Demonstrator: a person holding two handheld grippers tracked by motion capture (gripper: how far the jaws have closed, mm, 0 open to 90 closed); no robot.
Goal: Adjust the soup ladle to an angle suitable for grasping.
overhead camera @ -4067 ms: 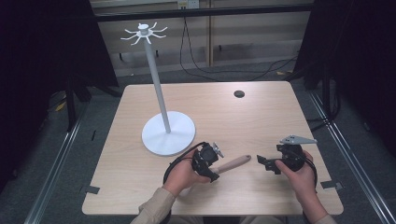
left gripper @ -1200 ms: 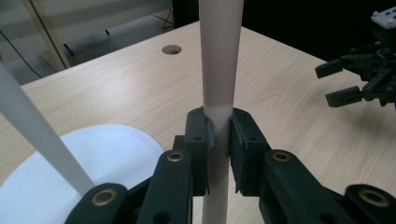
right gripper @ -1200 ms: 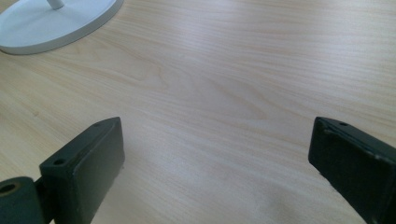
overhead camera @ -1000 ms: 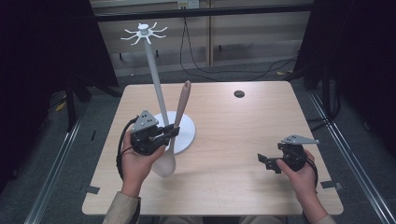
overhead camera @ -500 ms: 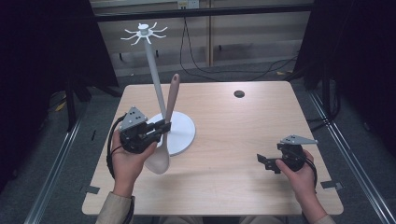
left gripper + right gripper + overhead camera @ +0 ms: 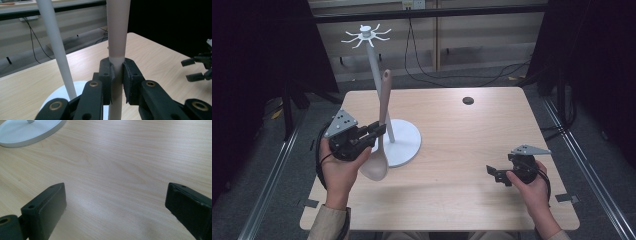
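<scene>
A pale wooden spoon (image 6: 382, 120) stands nearly upright in the air, bowl down, handle end up beside the stand's pole. My left gripper (image 6: 379, 131) is shut on its handle (image 6: 117, 45), the pads (image 6: 107, 75) pressing from both sides. A white hook stand (image 6: 374, 65) with a round base (image 6: 404, 142) rises just behind the spoon; its pole (image 6: 56, 50) passes left of the handle, apart from it. My right gripper (image 6: 493, 173) rests low at the table's right front, jaws open over bare wood (image 6: 115, 190), nothing between them.
The light wooden table (image 6: 482, 135) carries a small dark round disc (image 6: 468, 100) at the back right. The stand's hook crown (image 6: 366, 36) spreads high above the back edge. Cables run on the floor behind. The right gripper (image 6: 200, 67) appears far off in the left gripper view.
My left hand has lifted the spoon and carried it left and slightly up, turning it more upright beside the pole. The right hand has stayed put.
</scene>
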